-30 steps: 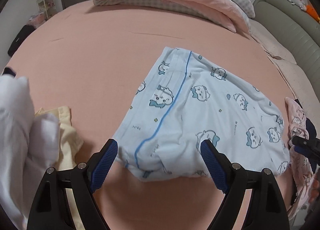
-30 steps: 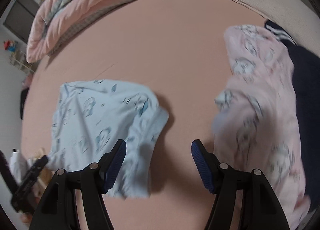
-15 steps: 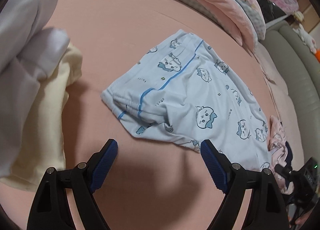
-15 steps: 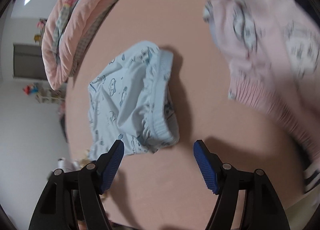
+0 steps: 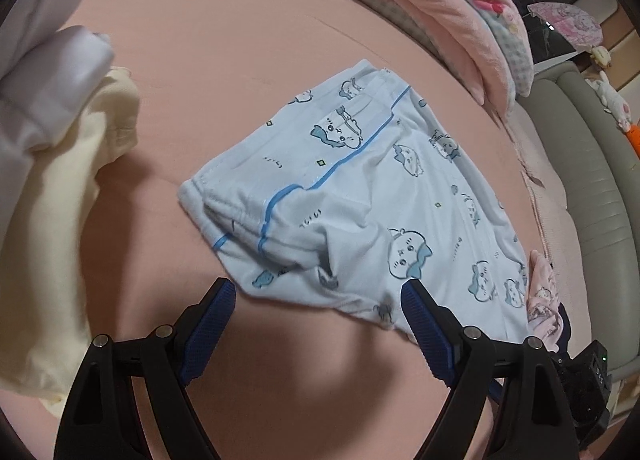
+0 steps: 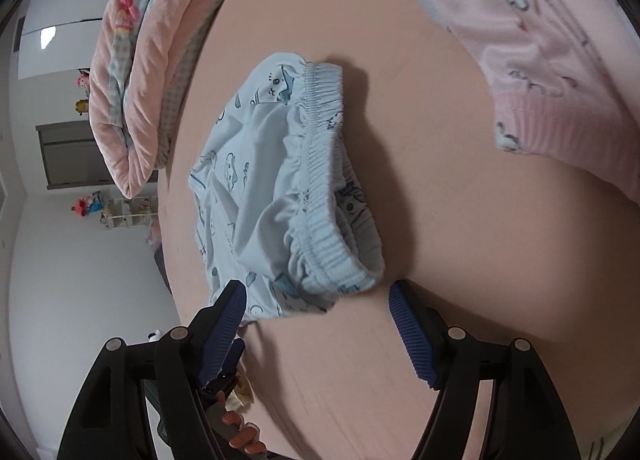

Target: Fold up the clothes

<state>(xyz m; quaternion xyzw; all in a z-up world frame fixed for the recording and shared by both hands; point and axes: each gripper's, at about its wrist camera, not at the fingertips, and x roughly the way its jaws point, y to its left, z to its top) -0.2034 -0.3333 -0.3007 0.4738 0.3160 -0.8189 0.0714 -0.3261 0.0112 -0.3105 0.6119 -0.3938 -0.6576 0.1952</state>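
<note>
Light blue shorts (image 5: 360,196) printed with cartoon animals lie on the pink bedsheet (image 5: 240,40), a blue stripe down one leg. In the left wrist view my left gripper (image 5: 316,300) hovers open over the hem edge, nothing between its pads. In the right wrist view the shorts (image 6: 280,180) show their gathered elastic waistband (image 6: 320,196). My right gripper (image 6: 316,300) is open just in front of that waistband corner, its jaws standing apart and not pressing the cloth.
A cream garment (image 5: 52,220) and white cloth (image 5: 44,80) lie at the left. Pink printed clothing (image 6: 540,60) lies to the right of the shorts. A folded pink quilt (image 5: 440,8) sits at the bed's far side, a grey padded headboard (image 5: 600,164) beyond.
Both grippers have come down closer to the shorts and rolled. The left now sits over the hem end, the right near the waistband. The right jaws have spread a little.
</note>
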